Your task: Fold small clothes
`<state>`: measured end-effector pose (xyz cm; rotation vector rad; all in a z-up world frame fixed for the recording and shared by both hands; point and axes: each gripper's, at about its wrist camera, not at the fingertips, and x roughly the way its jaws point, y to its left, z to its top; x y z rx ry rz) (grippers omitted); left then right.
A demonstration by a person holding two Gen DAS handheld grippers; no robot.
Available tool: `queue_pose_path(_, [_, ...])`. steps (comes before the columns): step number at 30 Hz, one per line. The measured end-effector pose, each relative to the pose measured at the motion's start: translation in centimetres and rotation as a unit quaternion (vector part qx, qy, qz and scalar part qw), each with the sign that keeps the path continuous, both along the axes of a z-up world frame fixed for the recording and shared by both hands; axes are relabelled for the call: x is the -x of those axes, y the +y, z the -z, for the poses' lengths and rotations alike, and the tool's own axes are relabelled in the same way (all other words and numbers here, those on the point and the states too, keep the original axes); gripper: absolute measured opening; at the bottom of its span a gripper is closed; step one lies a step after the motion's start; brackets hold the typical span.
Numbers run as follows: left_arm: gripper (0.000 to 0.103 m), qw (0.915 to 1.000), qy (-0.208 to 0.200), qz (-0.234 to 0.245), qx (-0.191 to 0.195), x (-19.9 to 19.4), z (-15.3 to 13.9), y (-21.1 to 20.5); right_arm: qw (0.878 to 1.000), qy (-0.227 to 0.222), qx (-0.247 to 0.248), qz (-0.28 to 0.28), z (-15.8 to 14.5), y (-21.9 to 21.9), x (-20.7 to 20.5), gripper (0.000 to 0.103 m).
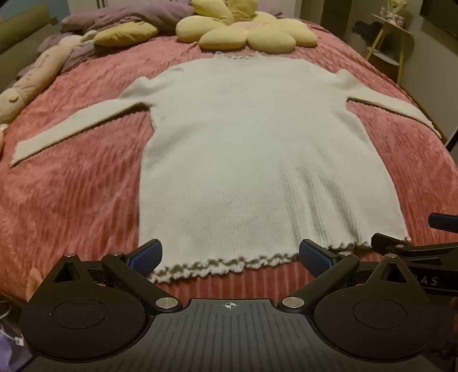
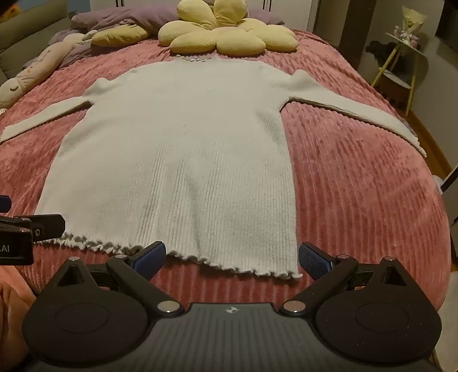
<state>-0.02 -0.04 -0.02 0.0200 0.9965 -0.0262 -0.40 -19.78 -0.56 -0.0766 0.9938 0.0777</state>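
In the left wrist view, the left tool [image 1: 230, 254] hangs over the near edge of a bed, its two blue-padded fingers [image 1: 146, 254] spread wide with nothing between them but the frilled hem of a white ribbed sweater [image 1: 243, 148]. The sweater lies flat and face up on a pink ribbed bedspread [image 1: 71, 200], neck pointing away toward a yellow flower-shaped cushion [image 1: 246, 31], both sleeves stretched out to the sides. The pads sit just above the hem without pressing on it. At the right edge, part of the right tool [image 1: 415, 249] shows beside the sweater's hem corner. A long plush toy [image 1: 31, 83] lies along the left side of the bed, and purple bedding [image 1: 126, 17] is bunched at the head. In the right wrist view, the right tool [image 2: 232, 256] is likewise spread wide and empty, its fingers [image 2: 315, 259] bracketing the right portion of the hem, the right pad just beyond the sweater's corner. The left tool [image 2: 31, 229] shows at the left edge, near the other hem corner. A small yellow-legged side table [image 2: 400, 63] stands on the floor to the right of the bed.
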Motion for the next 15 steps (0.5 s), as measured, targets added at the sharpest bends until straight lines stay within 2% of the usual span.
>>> queue_pose_path(2, [0.103, 0.9999, 0.001, 0.003, 0.014, 0.07, -0.18, 0.49, 1.000, 0.002, 0.001, 0.001, 0.06, -0.09, 0.01, 0.099])
queue_pose_path(6, [0.103, 1.0000, 0.002, 0.001, 0.001, 0.29, -0.21, -0.14, 1.000, 0.000, 0.000, 0.002, 0.18, -0.25, 0.01, 0.099])
queue_pose_path(15, [0.103, 0.9999, 0.009, -0.002, 0.007, 0.13, 0.20, 0.03, 1.000, -0.001, -0.002, 0.001, 0.09, -0.11, 0.09, 0.099])
